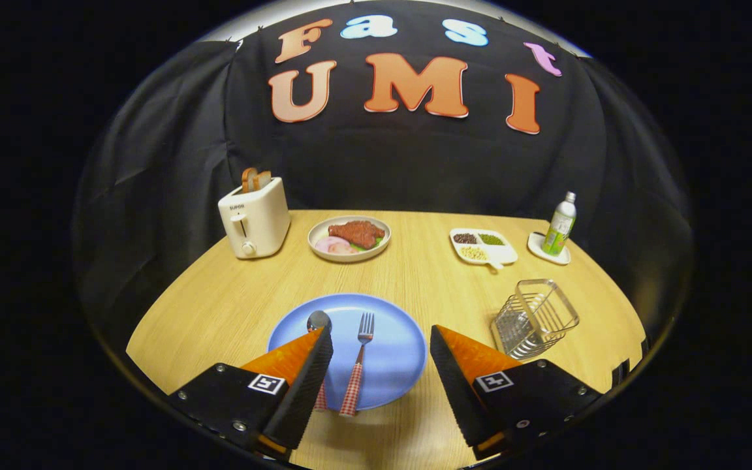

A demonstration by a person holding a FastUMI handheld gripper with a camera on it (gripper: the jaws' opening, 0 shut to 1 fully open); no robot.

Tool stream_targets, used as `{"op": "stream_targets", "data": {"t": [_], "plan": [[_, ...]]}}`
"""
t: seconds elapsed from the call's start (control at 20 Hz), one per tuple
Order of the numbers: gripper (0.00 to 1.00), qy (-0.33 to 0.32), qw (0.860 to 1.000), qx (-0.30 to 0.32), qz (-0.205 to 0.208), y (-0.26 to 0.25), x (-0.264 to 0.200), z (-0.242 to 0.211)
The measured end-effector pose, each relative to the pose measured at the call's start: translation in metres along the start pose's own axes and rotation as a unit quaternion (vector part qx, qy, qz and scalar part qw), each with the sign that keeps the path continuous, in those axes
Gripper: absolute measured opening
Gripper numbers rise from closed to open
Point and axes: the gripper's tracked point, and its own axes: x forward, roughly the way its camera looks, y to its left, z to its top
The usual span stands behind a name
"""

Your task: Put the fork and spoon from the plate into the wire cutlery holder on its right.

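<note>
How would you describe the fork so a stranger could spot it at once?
Find the blue plate at the near edge of the wooden table, between the open gripper fingers. The fork lies on it beside a spoon; only the fork ends in prongs.
</note>
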Motion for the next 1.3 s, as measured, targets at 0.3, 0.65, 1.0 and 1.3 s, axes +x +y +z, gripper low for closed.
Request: {"op": "stream_targets", "data": {"t": [0.3,0.65,1.0,1.3], "plan": [[0.66,0.071,0.997,-0.031,0.024,0.02,0.021,-0.035],[0.36,0.12,0.992,-0.03,0.029,0.025,0.031,-0.062],[0.2,0.144,0.989,-0.029,0.031,0.028,0.037,-0.071],[0.07,0.144,0.989,-0.014,0.026,0.023,0.037,-0.066]]}}
